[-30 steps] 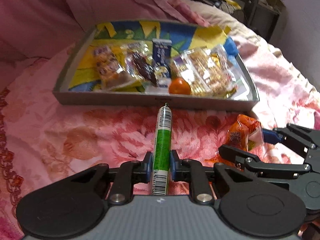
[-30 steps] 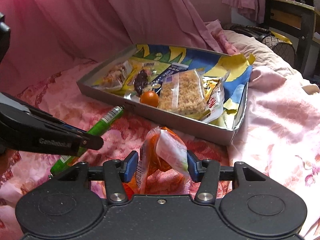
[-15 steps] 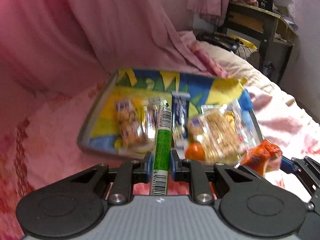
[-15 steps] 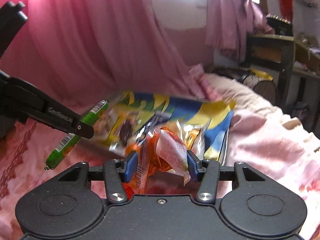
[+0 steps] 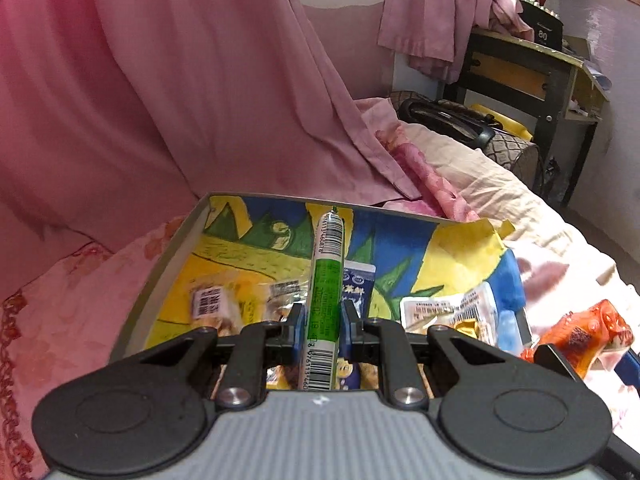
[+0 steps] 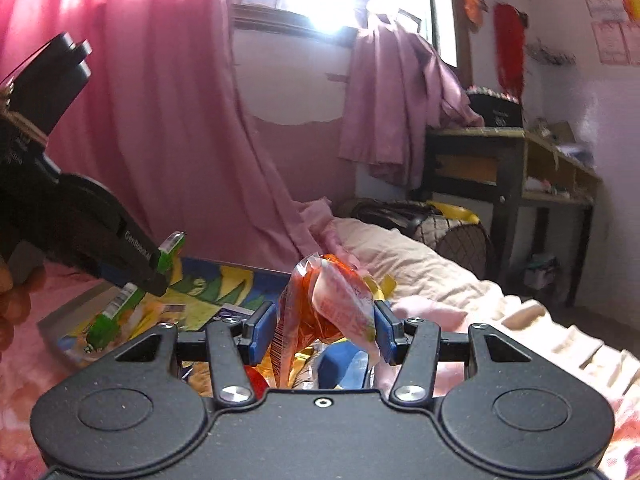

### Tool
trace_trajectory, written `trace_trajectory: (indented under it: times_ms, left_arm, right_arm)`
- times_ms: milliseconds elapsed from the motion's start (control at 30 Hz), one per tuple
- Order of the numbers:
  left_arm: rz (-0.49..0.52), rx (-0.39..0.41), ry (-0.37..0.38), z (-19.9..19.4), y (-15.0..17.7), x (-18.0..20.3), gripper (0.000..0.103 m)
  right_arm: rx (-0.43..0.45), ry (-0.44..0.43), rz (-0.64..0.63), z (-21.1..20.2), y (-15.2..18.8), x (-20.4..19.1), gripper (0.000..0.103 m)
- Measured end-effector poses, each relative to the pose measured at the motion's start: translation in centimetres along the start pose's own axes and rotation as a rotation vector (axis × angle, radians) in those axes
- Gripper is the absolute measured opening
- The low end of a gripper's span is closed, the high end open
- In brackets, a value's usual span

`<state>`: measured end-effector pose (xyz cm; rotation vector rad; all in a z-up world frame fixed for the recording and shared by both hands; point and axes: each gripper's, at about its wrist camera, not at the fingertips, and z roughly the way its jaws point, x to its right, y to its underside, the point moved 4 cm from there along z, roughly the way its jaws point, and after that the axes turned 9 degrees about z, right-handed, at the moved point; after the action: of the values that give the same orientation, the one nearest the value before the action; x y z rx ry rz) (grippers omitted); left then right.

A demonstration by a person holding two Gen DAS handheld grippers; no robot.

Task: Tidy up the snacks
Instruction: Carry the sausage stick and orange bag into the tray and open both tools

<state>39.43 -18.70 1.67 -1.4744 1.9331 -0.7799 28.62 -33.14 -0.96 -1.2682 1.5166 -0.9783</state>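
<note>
Both snacks have been carried up over the tray (image 5: 168, 264); left gripper (image 5: 323, 322) pinches the green stick (image 5: 325, 288) toward twelve o'clock; right gripper (image 6: 322, 326) clamps the orange packet (image 6: 320, 300); release is judged next.

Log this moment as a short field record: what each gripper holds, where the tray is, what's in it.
left gripper: shut on green stick pack, above the tray
right gripper: shut on orange snack bag
tray: grey box tray on pink floral bedspread, colourful paper lining
tray contents: several wrapped snacks, blurred
setting: pink curtain behind tray
</note>
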Motion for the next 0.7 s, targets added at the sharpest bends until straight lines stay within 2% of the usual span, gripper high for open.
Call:
trace_trajectory:
  times_ms: [267, 700]
  left_arm:
    - [-0.026, -0.034, 0.014, 2.9, 0.6, 0.3, 0.019]
    - [-0.021, -0.071, 0.007, 4.4, 1.5, 0.4, 0.019]
  right_arm:
    - [-0.077, 0.046, 0.01, 3.0, 1.7, 0.5, 0.054]
    - [-0.119, 0.04, -0.055, 3.8, 2.5, -0.4, 0.055]
